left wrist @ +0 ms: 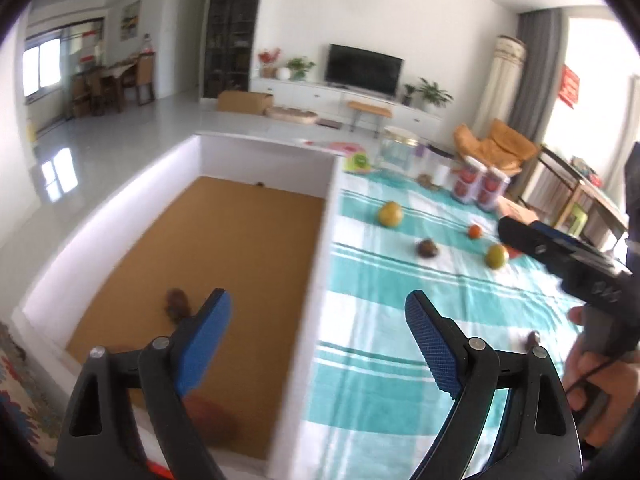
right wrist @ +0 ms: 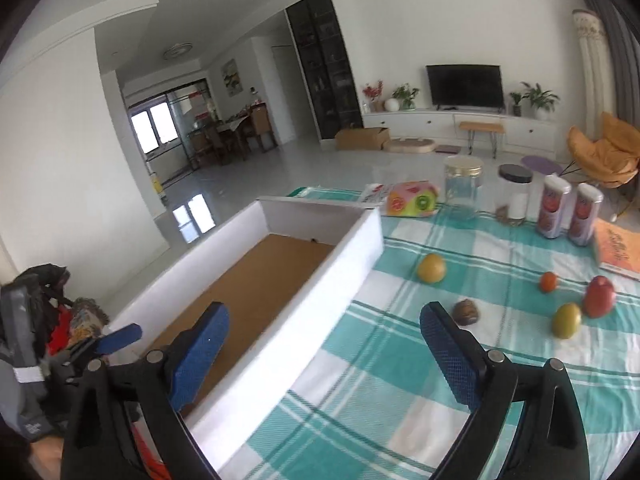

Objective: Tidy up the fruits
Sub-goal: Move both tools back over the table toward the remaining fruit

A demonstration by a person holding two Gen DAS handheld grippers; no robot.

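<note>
Both tongs, left tongs [left wrist: 318,336] and right tongs [right wrist: 324,346], are hovering apart, empty; next pick looking like the brown fruit [right wrist: 466,312] just ahead of the right tongs, bound for the white box [right wrist: 320,276].

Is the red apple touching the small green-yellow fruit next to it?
Cannot tell. In the right wrist view the red apple and the green-yellow fruit overlap at their edges; in the left wrist view the other gripper hides the apple.

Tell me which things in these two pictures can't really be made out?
- Left wrist view: brown lump low in the white box, blurred, partly behind the left hand-held gripper.
- Left wrist view: dark item on the cloth, too small.
- Right wrist view: jar labels, too small to read.
</note>
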